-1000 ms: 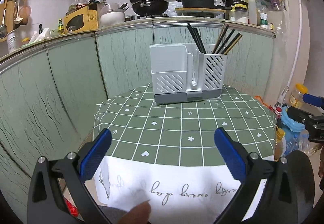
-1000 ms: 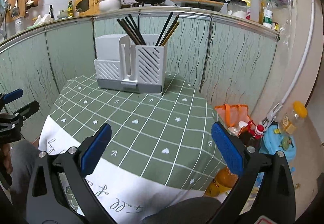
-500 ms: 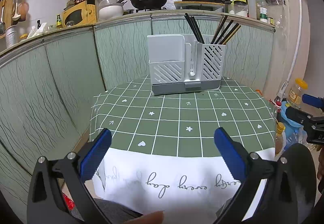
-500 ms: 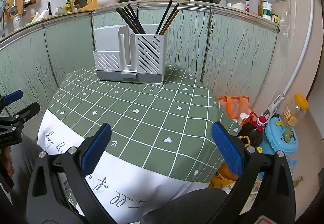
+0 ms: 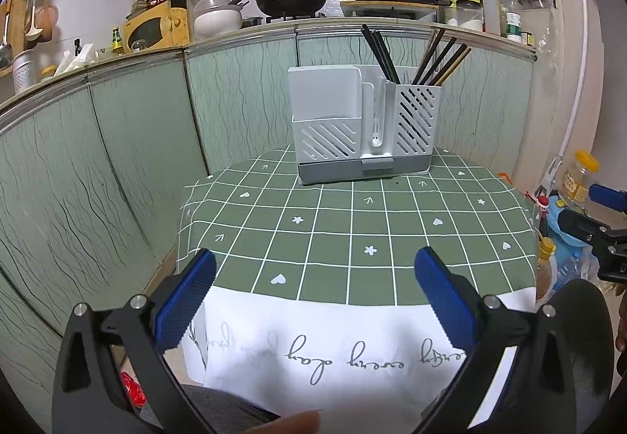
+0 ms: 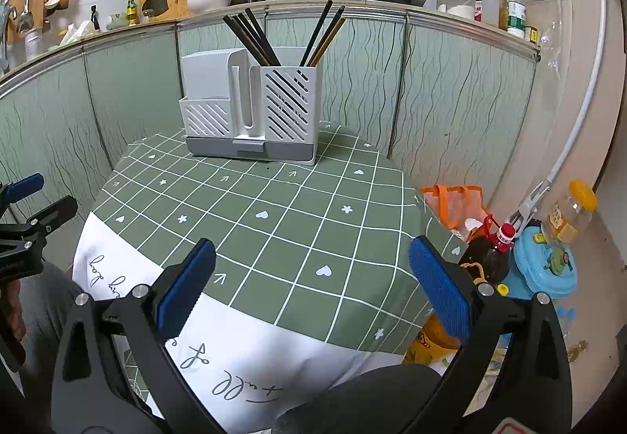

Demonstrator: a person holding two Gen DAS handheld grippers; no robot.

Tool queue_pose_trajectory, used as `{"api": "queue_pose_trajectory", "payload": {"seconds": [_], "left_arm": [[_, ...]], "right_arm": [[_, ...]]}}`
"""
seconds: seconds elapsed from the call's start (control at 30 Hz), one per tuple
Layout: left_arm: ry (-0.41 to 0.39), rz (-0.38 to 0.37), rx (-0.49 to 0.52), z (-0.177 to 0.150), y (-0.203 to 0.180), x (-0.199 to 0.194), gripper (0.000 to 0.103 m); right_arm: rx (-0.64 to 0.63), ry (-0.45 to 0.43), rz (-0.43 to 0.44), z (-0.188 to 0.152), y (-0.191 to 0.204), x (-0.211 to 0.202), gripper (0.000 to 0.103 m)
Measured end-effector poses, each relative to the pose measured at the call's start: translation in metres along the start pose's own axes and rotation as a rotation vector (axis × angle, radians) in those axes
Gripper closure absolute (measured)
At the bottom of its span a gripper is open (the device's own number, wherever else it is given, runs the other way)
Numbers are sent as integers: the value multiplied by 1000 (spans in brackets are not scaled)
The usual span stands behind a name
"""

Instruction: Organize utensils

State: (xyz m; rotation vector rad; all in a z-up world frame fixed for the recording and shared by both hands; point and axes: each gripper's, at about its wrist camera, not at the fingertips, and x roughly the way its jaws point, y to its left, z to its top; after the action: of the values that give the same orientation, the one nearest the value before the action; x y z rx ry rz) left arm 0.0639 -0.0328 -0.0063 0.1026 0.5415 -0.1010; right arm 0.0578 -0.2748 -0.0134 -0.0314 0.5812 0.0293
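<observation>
Chopsticks stand upright in the tall slotted compartment on the right of a white utensil holder, tips fanning out above the rim; same set shows in right wrist view. Holder sits at far edge of a green checked tablecloth, close to the green cabinet panels. Left gripper hangs over the near table edge w/ jaws wide apart, nothing between them. Right gripper likewise spread wide & empty, over the near right part of the cloth. Both well apart from holder. Bottles & a blue lid sit on floor to the right.
</observation>
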Motion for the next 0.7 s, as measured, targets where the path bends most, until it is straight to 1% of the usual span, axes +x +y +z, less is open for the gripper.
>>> {"api": "queue_pose_trajectory", "payload": {"seconds": [0.2,0.7], "left_arm": [[12,-12,-2,1,0,2,4],[6,-13,0,3,-1,-1,4]], "right_arm": [[-1,1,6,-1,0,0,8],[-3,1,10,0,2,-1,8]]}}
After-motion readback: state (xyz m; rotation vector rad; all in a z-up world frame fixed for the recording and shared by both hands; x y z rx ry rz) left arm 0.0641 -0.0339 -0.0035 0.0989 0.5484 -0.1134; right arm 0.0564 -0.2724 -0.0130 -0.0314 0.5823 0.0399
